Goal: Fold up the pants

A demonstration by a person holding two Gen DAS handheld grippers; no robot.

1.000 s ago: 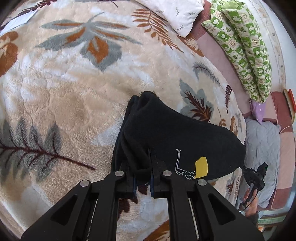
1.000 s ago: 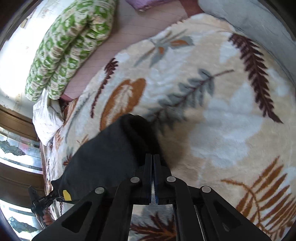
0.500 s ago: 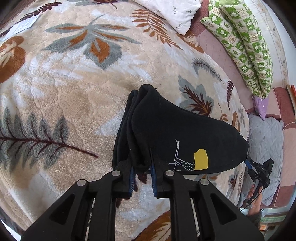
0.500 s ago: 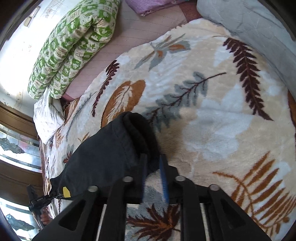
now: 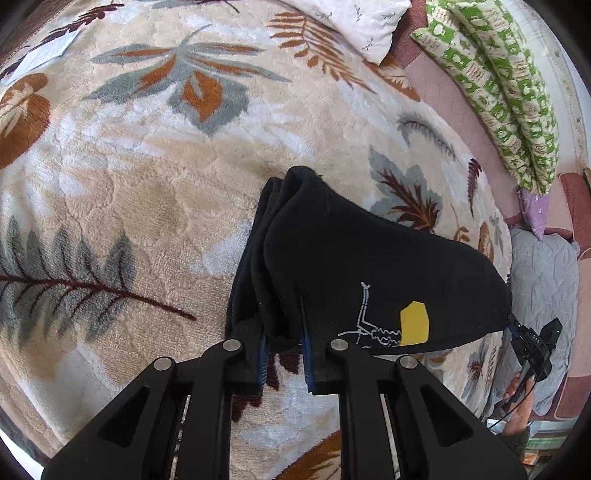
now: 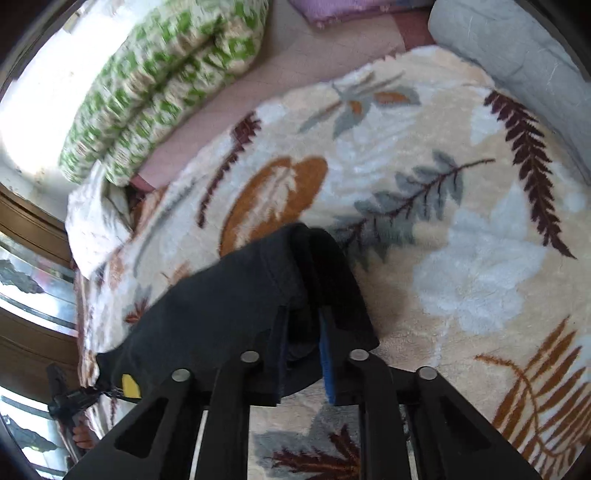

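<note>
Two grippers, one pair of pants, and a huge plush leaf-print blanket (image 5: pixel 155 177) covering pretty much the whole bed. Along the blanket's far edge there's a long green-and-white patterned cushion (image 5: pixel 509 96) on a pinkish sheet, with a white pillow (image 5: pixel 354 22) near that corner and a grey quilt (image 6: pixel 517 48) off one side.

The black pants (image 5: pixel 369 266) sit roughly mid-blanket, already bunched into a folded stack, with a yellow patch (image 5: pixel 414 324) and a thin white line drawing near one end. They're lifted a bit and stretched between the two tools.

Left gripper (image 5: pixel 282 354): jaws nearly closed, pinching a thick fold of the pants' edge between the blue pads. Right gripper (image 6: pixel 303 354): its jaws have just been closing, and now they're clamped on the layered fabric at the opposite end.

No containers anywhere, only bedding.
</note>
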